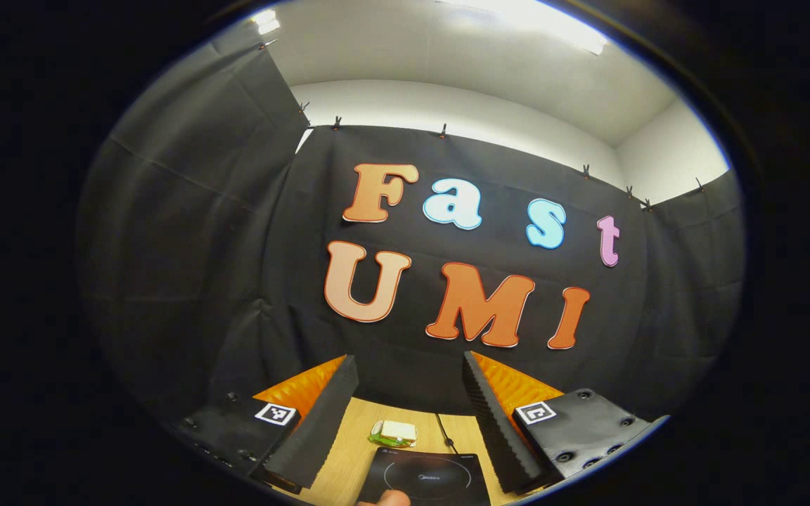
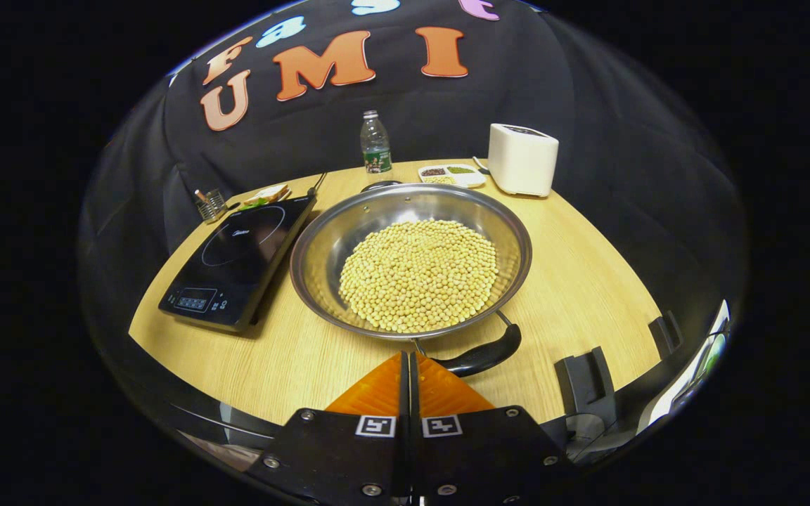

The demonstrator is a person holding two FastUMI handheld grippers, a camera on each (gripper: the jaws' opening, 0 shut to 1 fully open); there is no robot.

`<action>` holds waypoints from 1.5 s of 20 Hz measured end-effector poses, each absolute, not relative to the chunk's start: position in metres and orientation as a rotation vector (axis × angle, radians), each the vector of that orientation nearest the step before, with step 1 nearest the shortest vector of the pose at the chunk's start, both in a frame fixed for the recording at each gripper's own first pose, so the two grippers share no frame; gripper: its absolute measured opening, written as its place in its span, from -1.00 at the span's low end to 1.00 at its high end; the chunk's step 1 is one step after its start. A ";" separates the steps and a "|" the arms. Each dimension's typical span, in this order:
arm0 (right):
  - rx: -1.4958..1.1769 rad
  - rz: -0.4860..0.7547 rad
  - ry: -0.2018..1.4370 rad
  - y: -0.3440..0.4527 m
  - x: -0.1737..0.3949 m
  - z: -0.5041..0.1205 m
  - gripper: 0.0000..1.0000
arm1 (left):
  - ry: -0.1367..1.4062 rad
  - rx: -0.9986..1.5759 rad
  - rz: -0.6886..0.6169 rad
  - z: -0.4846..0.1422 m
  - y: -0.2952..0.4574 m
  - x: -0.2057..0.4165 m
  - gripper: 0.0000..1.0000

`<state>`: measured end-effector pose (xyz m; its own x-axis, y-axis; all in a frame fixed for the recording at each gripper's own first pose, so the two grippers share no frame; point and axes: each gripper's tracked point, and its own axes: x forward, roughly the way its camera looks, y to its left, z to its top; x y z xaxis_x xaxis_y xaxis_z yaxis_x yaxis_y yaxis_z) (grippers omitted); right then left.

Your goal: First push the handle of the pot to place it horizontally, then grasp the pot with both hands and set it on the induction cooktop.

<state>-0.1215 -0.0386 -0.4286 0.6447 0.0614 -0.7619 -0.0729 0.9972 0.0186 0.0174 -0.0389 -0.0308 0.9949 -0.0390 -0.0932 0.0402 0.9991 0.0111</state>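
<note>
Pot (image 2: 410,270) of beans sits beside the induction cooktop (image 2: 240,258); right gripper (image 2: 410,365), fingers pressed together and empty, meets its handle (image 2: 481,357); left gripper (image 1: 410,393) gapes wide, empty.

One pot (image 2: 410,261), one cooktop (image 2: 236,260), one bottle (image 2: 375,143), one toaster (image 2: 522,159), one sandwich (image 2: 268,195), on one table (image 2: 588,281).

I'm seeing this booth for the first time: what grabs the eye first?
A wide steel pot heaped with pale yellow beans sits mid-table, its black handle just beyond the closed right gripper. To its left lies a black induction cooktop; a white toaster stands behind.
</note>
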 end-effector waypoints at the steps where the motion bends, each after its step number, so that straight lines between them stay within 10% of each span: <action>1: -0.008 0.070 0.866 -0.042 -0.120 -0.428 -1.00 | 0.093 0.017 -0.043 -0.032 -0.041 0.018 0.95; 30: 0.022 -0.131 0.822 -0.141 -0.067 -0.425 -1.00 | 0.088 0.031 -0.085 -0.047 -0.100 0.049 0.94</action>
